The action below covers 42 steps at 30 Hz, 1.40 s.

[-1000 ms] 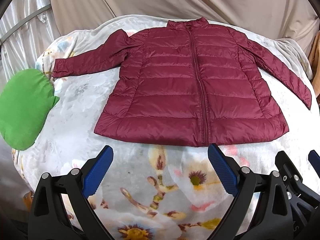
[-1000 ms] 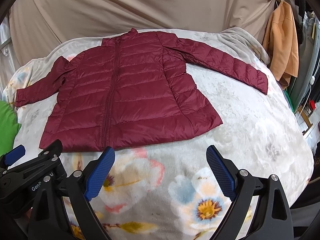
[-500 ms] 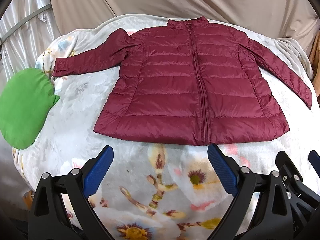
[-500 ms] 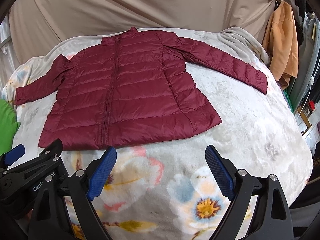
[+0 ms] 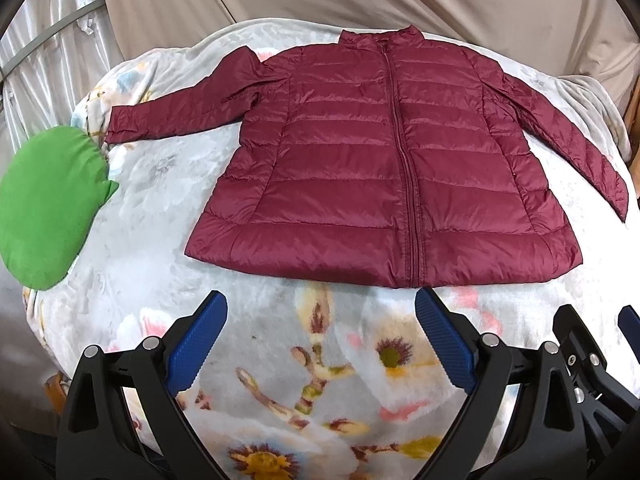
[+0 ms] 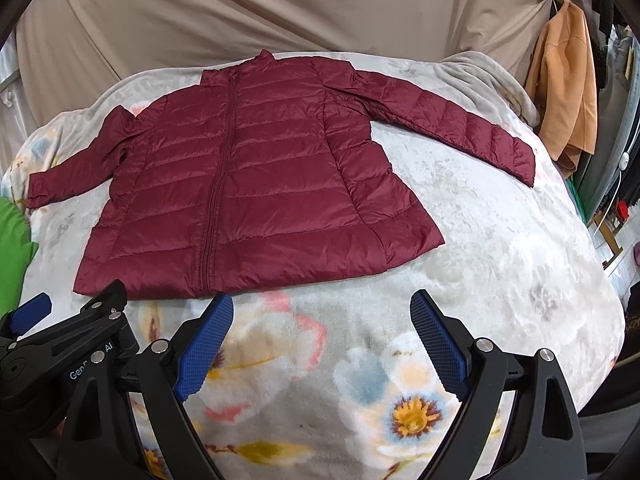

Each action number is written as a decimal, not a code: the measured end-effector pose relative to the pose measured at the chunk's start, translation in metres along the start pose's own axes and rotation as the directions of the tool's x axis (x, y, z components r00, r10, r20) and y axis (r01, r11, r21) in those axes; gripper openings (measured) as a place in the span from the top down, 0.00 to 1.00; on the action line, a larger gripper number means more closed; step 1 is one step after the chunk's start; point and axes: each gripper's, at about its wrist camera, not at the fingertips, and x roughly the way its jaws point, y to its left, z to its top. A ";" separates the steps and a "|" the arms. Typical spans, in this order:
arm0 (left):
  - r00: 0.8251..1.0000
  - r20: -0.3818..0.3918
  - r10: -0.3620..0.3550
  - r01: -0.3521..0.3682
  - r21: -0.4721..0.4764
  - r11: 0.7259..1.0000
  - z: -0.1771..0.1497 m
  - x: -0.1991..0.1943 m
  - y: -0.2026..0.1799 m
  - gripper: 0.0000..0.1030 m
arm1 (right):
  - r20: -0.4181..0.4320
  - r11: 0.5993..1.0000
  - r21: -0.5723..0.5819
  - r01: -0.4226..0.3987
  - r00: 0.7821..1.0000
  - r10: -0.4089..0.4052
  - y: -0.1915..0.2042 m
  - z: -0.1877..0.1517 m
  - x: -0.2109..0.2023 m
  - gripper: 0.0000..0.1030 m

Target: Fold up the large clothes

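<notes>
Since the earlier frames almost nothing had shifted: both grippers had held their places just short of the hem, the right one having crept a touch nearer to it. The maroon quilted down jacket (image 5: 384, 168) lay flat and face up on the floral fleece blanket (image 5: 132, 216), zipped closed along its centre, stand collar at the far side and hem toward the near side. Its padding showed as horizontal stitched bands with a slight sheen, and both sleeves were spread outward, the left sleeve (image 5: 180, 112) reaching toward a green cushion (image 5: 48, 208) at the blanket's left edge, the right sleeve (image 6: 452, 124) angled out to the right. The left gripper (image 5: 320, 332) hovered over the blanket near the hem, its blue-padded fingers (image 5: 196, 340) spread wide with nothing between them. The right gripper (image 6: 322, 334) sat beside it, likewise wide apart and empty. A beige cloth backdrop (image 6: 280, 12) hung beyond the far side, and an orange garment (image 6: 564, 80) hung at the far right.
</notes>
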 end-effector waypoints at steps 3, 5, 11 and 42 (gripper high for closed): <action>1.000 0.005 -0.007 0.007 0.012 1.000 0.001 0.000 -0.002 0.16 | -0.002 1.000 0.001 0.000 1.000 0.000 0.000 0.000 0.001 0.14; 1.000 0.004 -0.009 0.009 0.012 1.000 0.001 0.000 -0.004 0.16 | -0.003 1.000 0.002 0.000 1.000 0.000 0.001 -0.001 0.002 0.14; 1.000 -0.009 -0.017 0.017 -0.009 1.000 0.000 0.002 -0.002 0.16 | -0.002 1.000 0.001 -0.001 1.000 0.001 0.000 -0.001 0.002 0.14; 0.997 -0.073 0.018 -0.019 -0.015 1.000 -0.004 0.011 -0.004 0.15 | -0.029 1.000 -0.006 -0.006 1.000 0.006 0.002 -0.001 0.007 0.14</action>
